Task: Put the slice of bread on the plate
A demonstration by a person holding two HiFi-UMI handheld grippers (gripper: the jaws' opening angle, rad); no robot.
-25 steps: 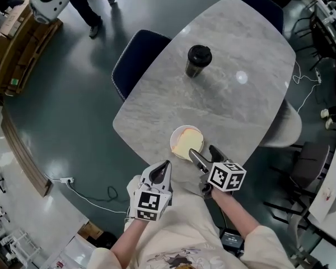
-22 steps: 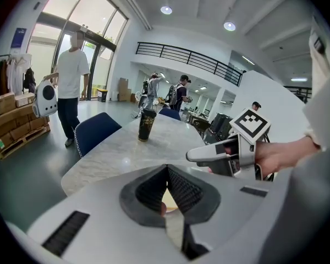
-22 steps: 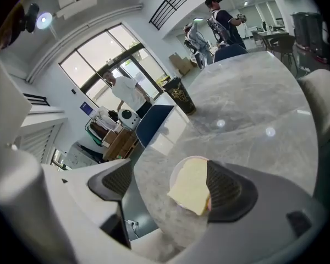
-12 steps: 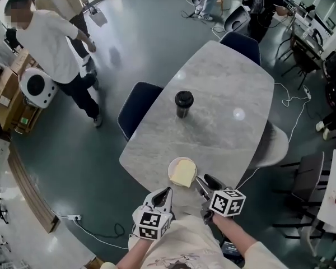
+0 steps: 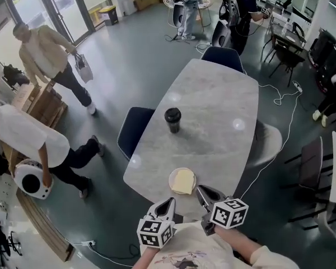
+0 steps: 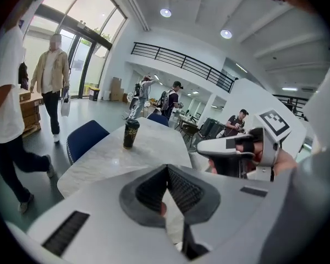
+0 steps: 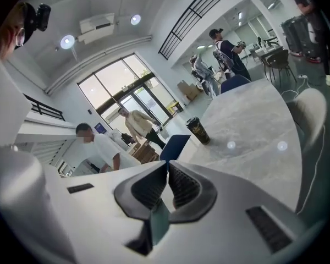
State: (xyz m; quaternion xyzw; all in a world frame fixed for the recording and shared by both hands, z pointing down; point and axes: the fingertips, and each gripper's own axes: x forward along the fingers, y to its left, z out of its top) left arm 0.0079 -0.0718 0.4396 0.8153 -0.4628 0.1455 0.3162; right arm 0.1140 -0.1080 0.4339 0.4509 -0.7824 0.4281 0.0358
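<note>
A pale yellow slice of bread point(image 5: 183, 181) lies flat on a small white plate point(image 5: 173, 176) at the near end of the grey marble table point(image 5: 213, 116). Both grippers hover just short of that table end, lifted clear of the plate. My left gripper point(image 5: 168, 201) point(image 6: 166, 167) is shut and holds nothing. The jaws of my right gripper point(image 5: 200, 190) point(image 7: 168, 163) are closing to shut, with nothing between them. In the left gripper view the right gripper point(image 6: 231, 147) shows at the right. Neither gripper view shows the bread.
A dark lidded cup point(image 5: 172, 119) point(image 6: 131, 133) point(image 7: 198, 130) stands mid-table. Blue chairs point(image 5: 135, 129) point(image 5: 223, 58) sit at the left side and far end, and a white chair point(image 5: 269, 142) at the right. People point(image 5: 45, 144) move on the floor to the left; cables trail at the right.
Both grippers have risen and drawn back from the plate. The right jaws, open beside the bread before, have shut empty. The bread stays on the plate. The head view has lifted.
</note>
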